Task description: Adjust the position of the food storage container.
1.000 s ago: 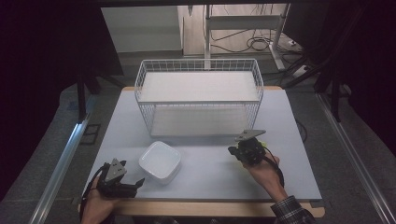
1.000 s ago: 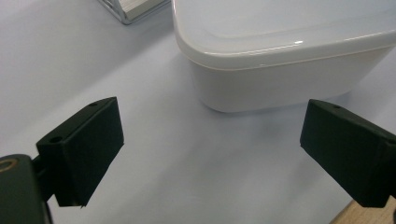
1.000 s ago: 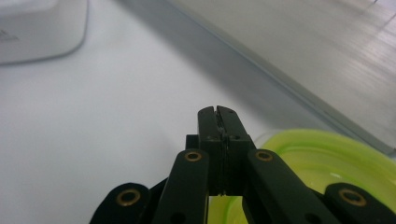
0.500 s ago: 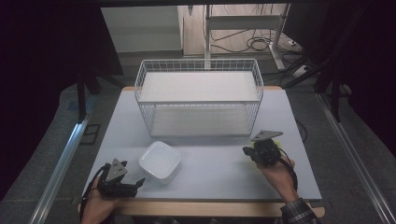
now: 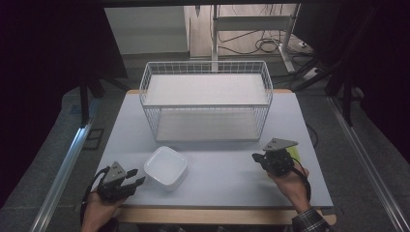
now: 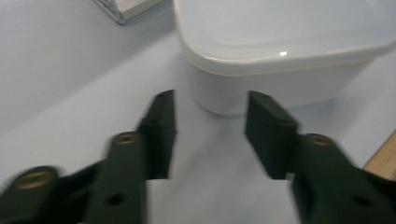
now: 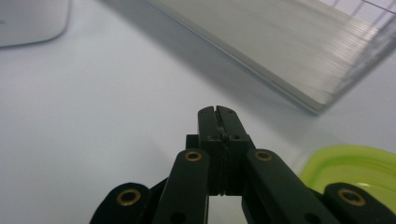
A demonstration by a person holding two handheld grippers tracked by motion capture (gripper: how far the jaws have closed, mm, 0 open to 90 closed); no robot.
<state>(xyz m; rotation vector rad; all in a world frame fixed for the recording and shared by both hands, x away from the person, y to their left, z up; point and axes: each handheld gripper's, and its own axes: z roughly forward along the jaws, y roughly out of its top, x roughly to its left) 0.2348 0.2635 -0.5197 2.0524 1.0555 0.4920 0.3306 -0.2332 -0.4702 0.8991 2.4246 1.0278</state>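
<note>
My left gripper [image 5: 138, 177] lies just beside the near-left corner of the white lidded container [image 5: 166, 167], apart from it. Its jaws have just been closing and now stand partly spread, with bare table [image 5: 217, 164] between them and nothing pinched. In the left gripper view, my left gripper [image 6: 211, 122] points at the container [image 6: 285, 51], whose near wall stands just beyond the fingertips [image 6: 163, 116]. The container rests upright, lid on, on the table, in front of the wire basket [image 5: 208, 104] and off its left end. My right gripper [image 5: 256, 158] lies well to the right of the container, its jaws pressed together on nothing; the right gripper view shows my right gripper [image 7: 218, 111] shut over bare table. A green lid [image 7: 355, 168] lies just beside my right gripper, on the side away from the container.
</note>
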